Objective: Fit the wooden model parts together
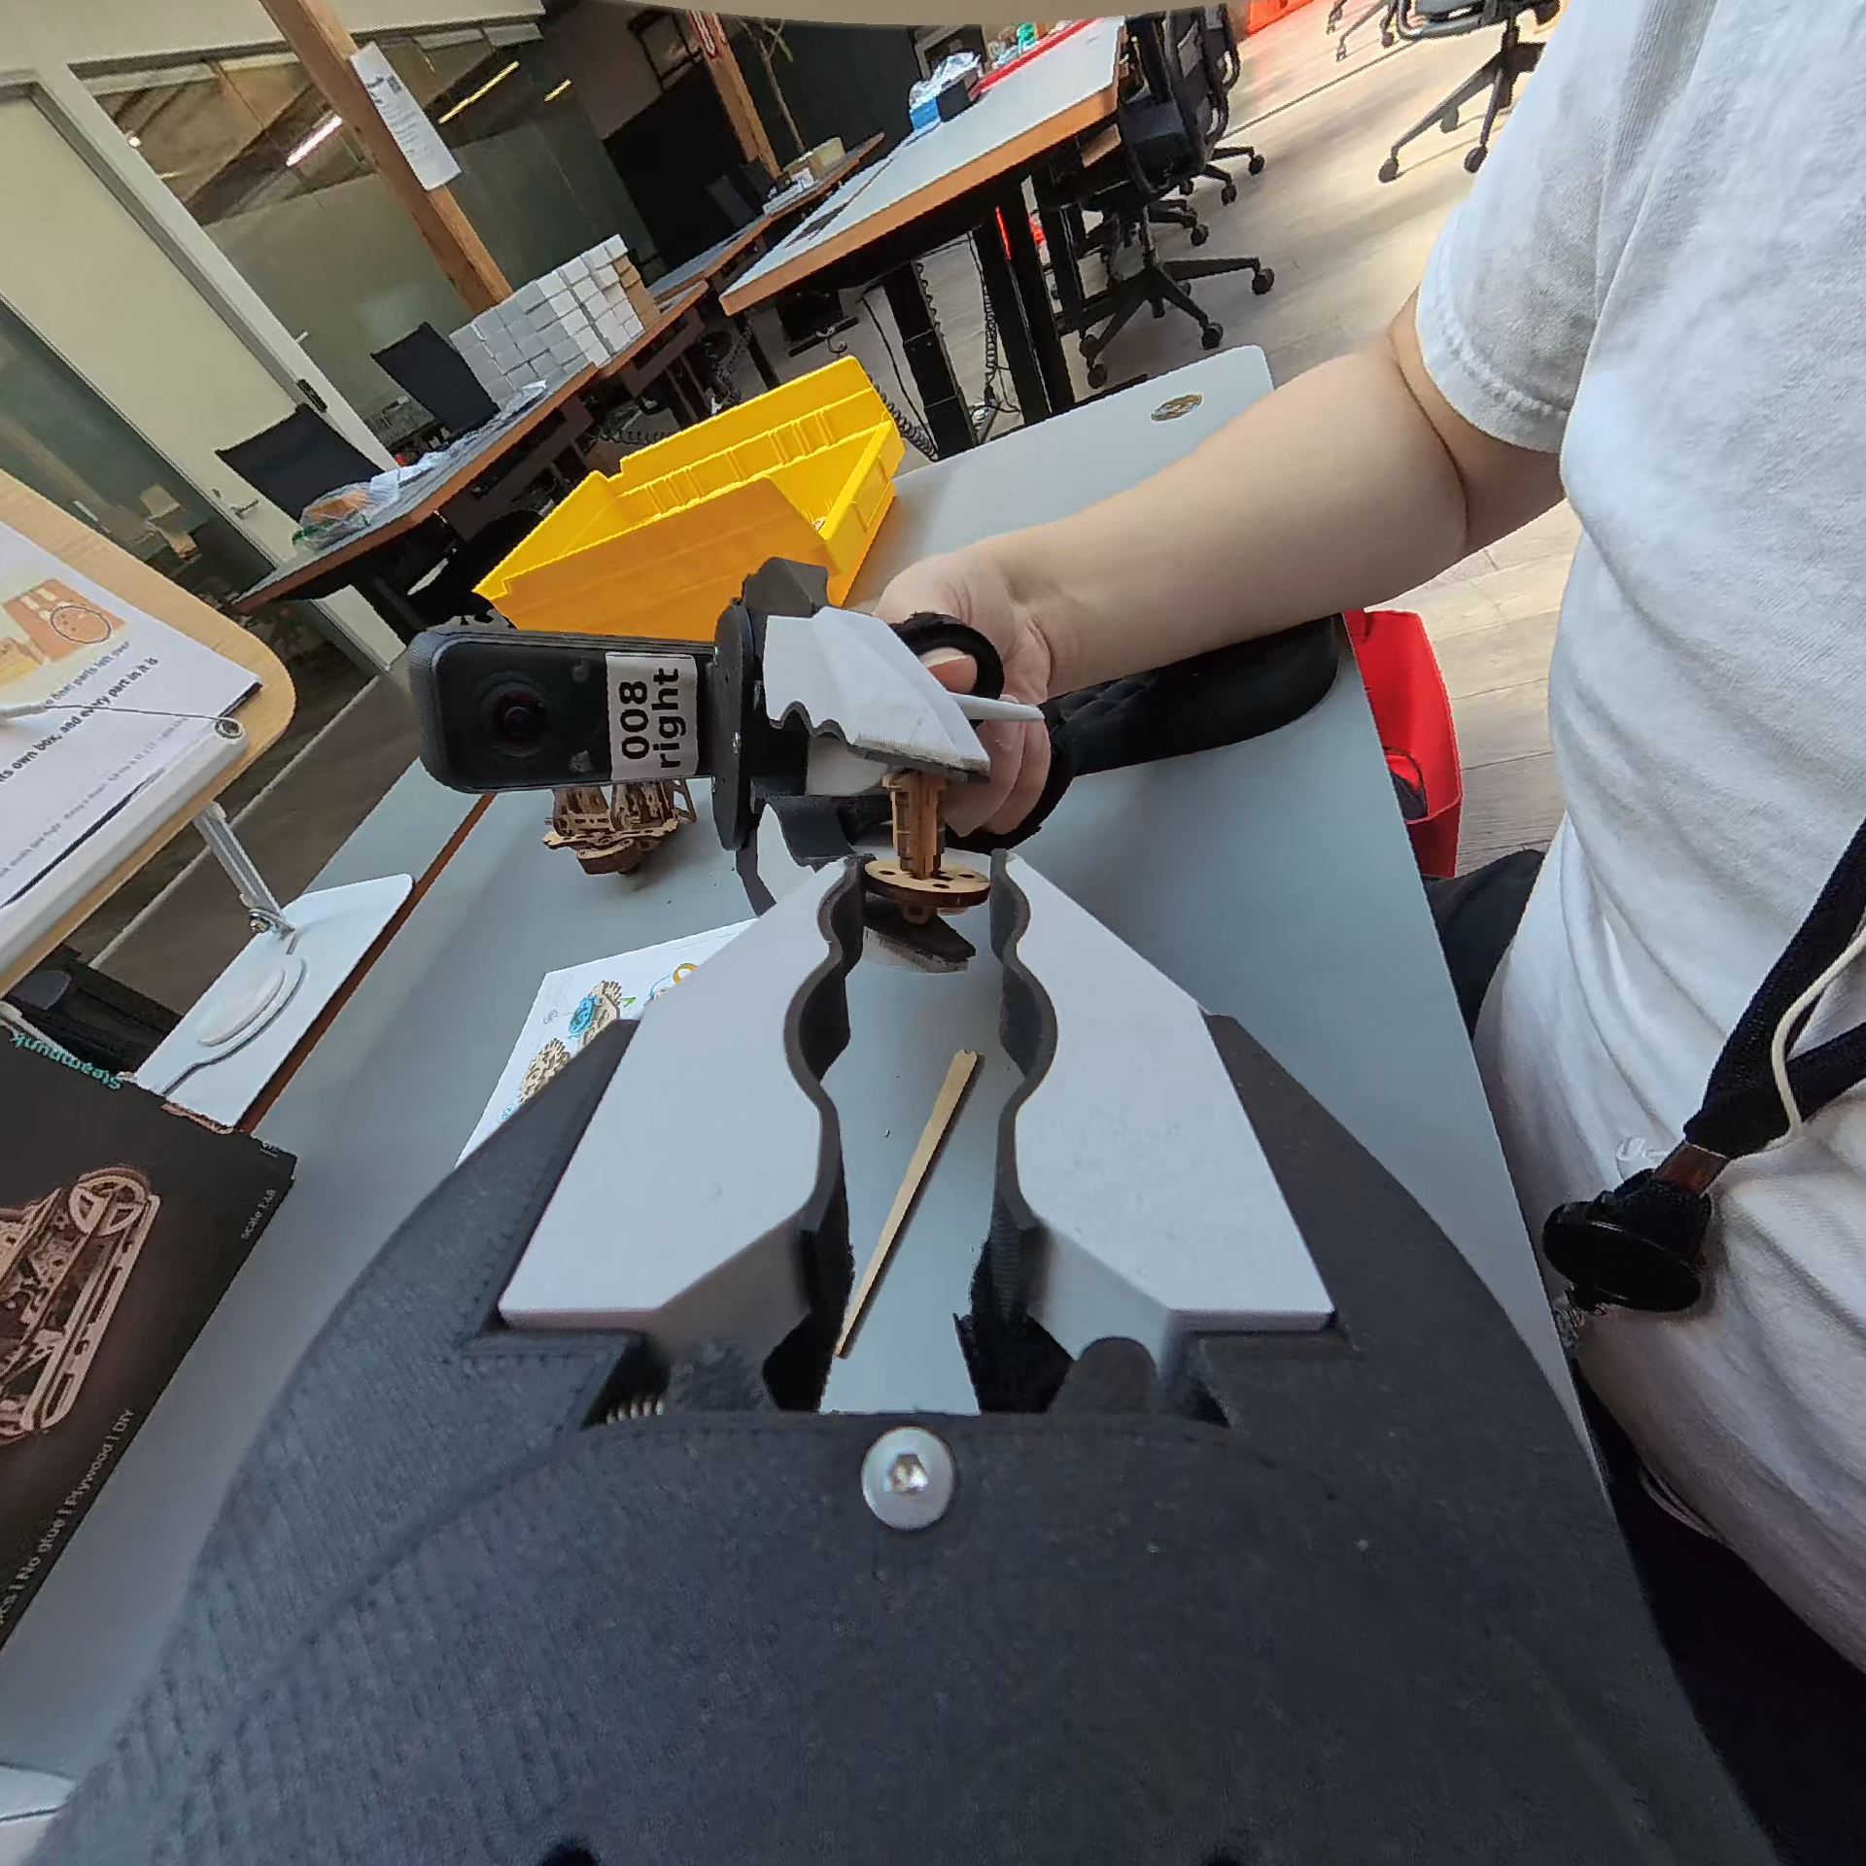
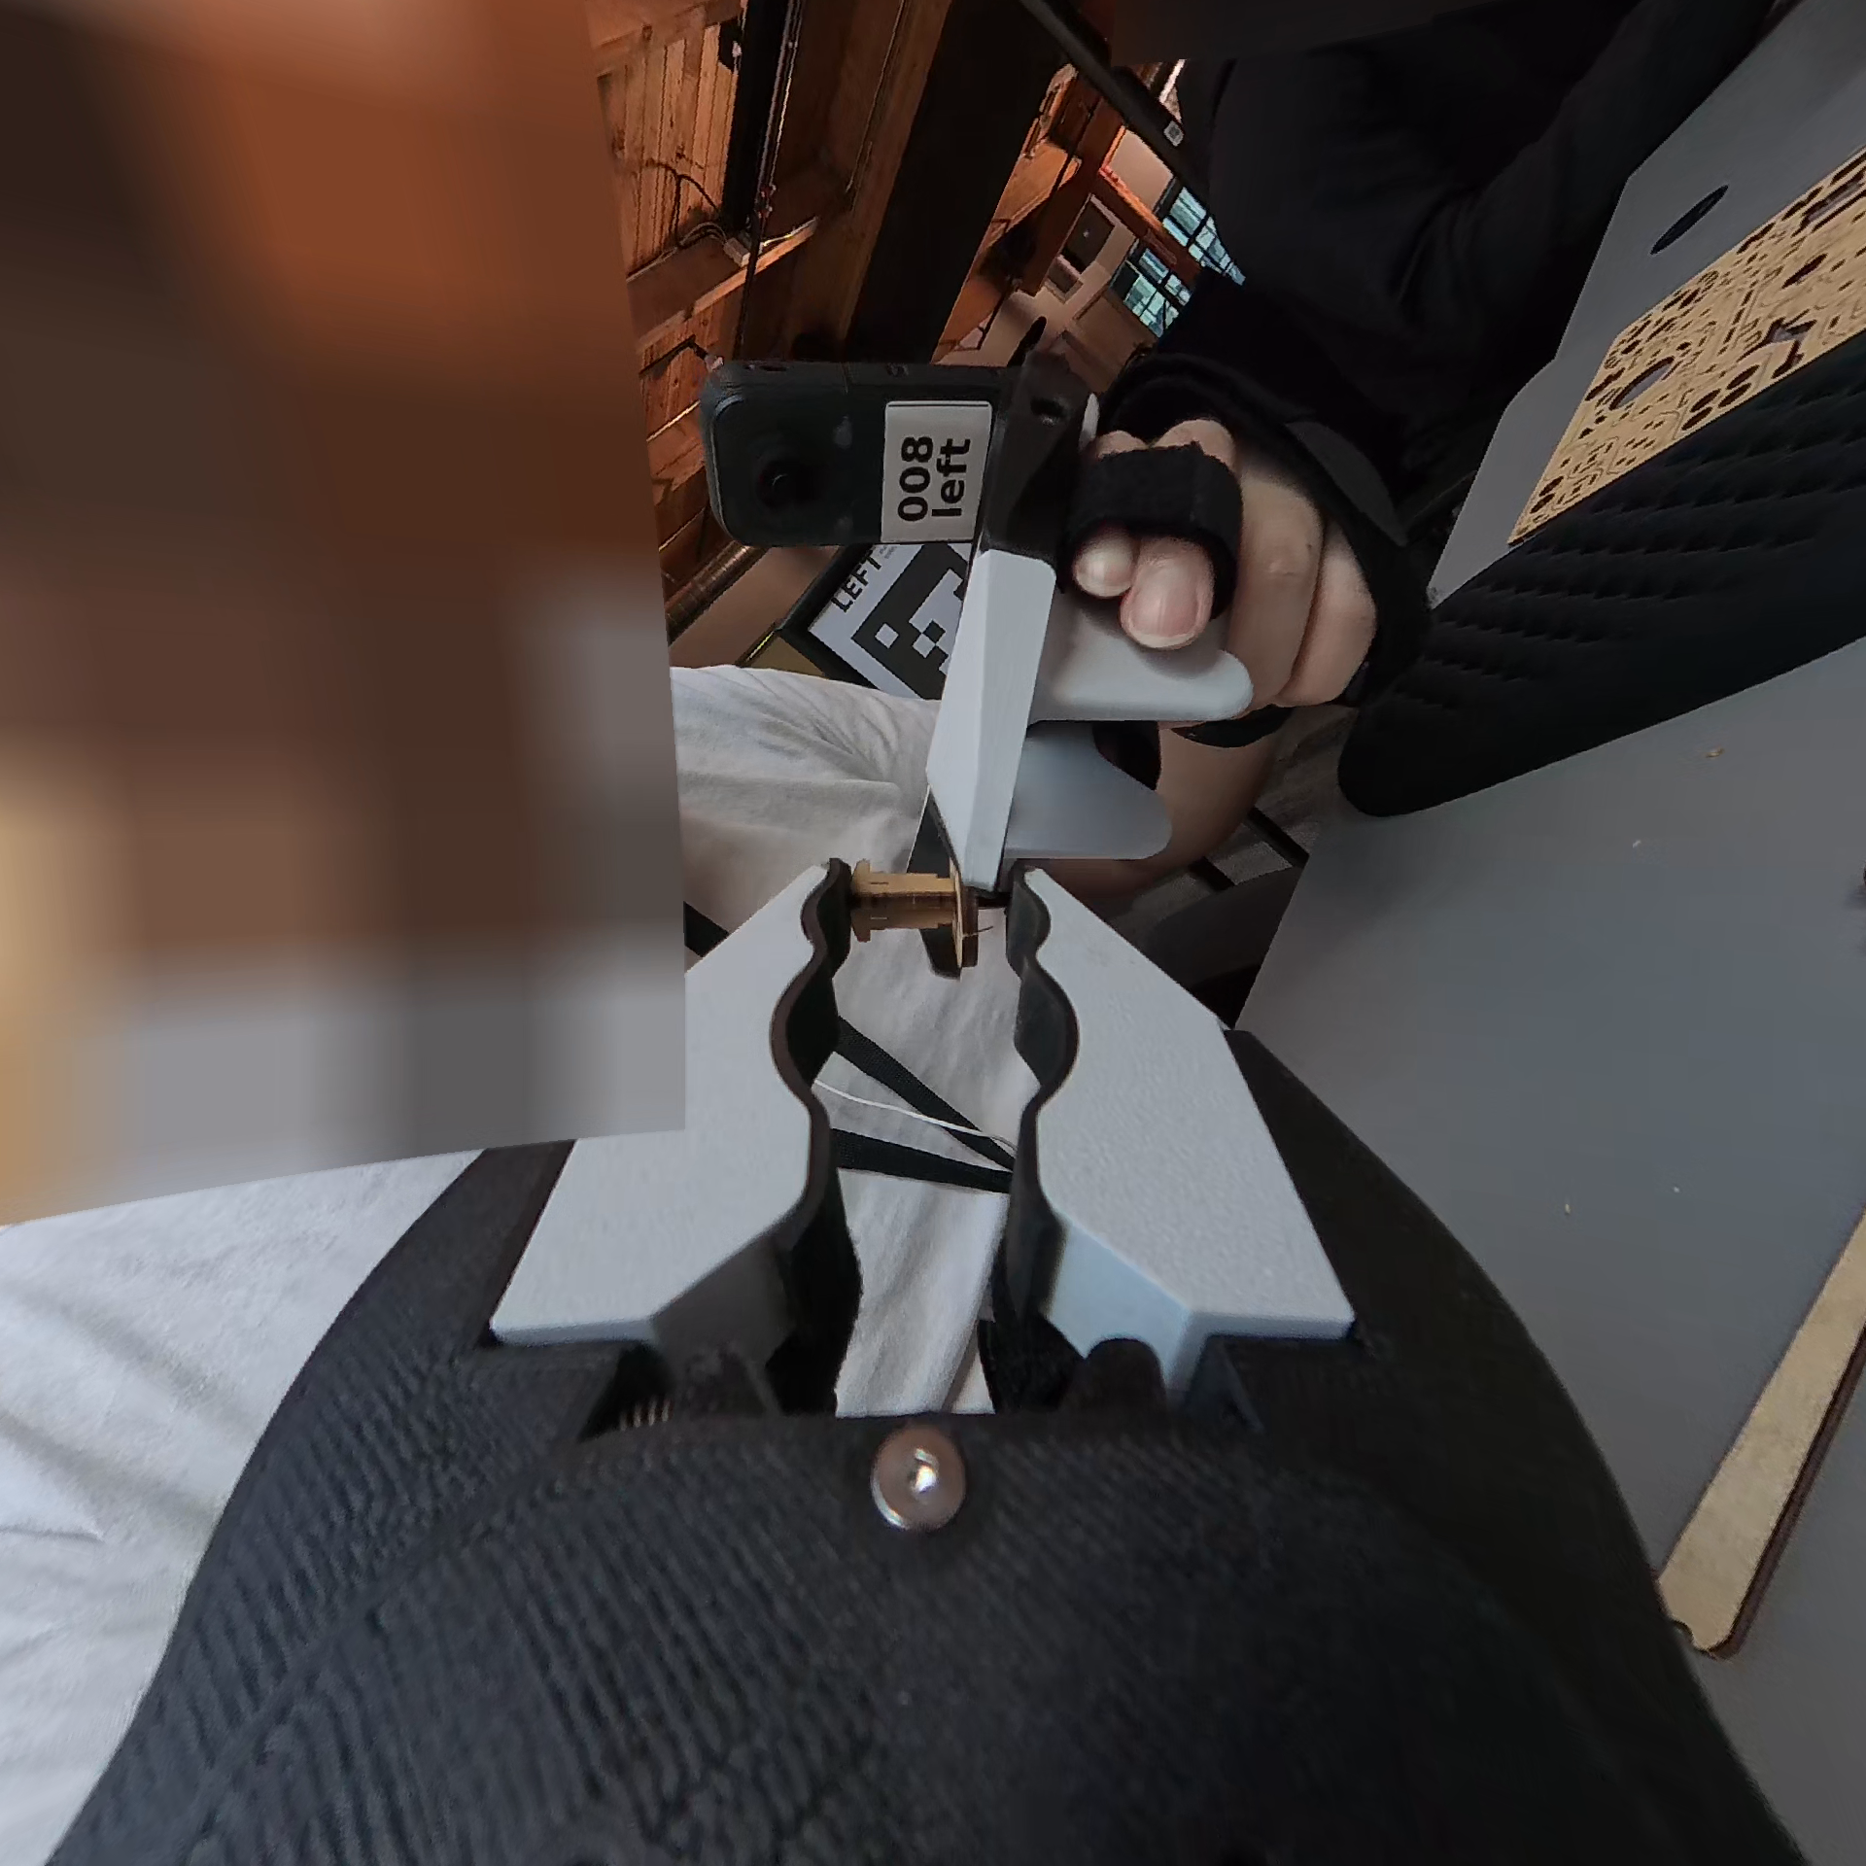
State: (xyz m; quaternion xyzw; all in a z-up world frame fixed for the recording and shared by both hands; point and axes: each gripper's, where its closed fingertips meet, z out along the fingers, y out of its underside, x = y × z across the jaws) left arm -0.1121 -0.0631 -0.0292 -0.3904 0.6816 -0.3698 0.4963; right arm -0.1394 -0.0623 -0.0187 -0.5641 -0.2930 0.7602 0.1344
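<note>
A small wooden shaft (image 1: 914, 808) stands in a round wooden disc with holes (image 1: 954, 880). My left gripper (image 1: 927, 887) is shut on the disc's edges, above the grey table (image 1: 1212, 959). My right gripper (image 1: 921, 853) comes in from the left and clamps the shaft lengthwise, with one finger on top and one under the disc. In the right wrist view the shaft (image 2: 899, 897) lies across my right gripper (image 2: 921, 894), with the disc (image 2: 959, 934) near the right finger. The left gripper (image 2: 985, 873) reaches down onto it from above.
A thin wooden stick (image 1: 909, 1202) lies on the table under my left gripper. A part-built wooden model (image 1: 616, 828), yellow bins (image 1: 707, 525), an instruction sheet (image 1: 586, 1020), a black box (image 1: 81, 1262) and a document stand (image 1: 101, 707) lie beyond. Plywood part sheets (image 2: 1717, 333) lie on the right. The person's torso is close.
</note>
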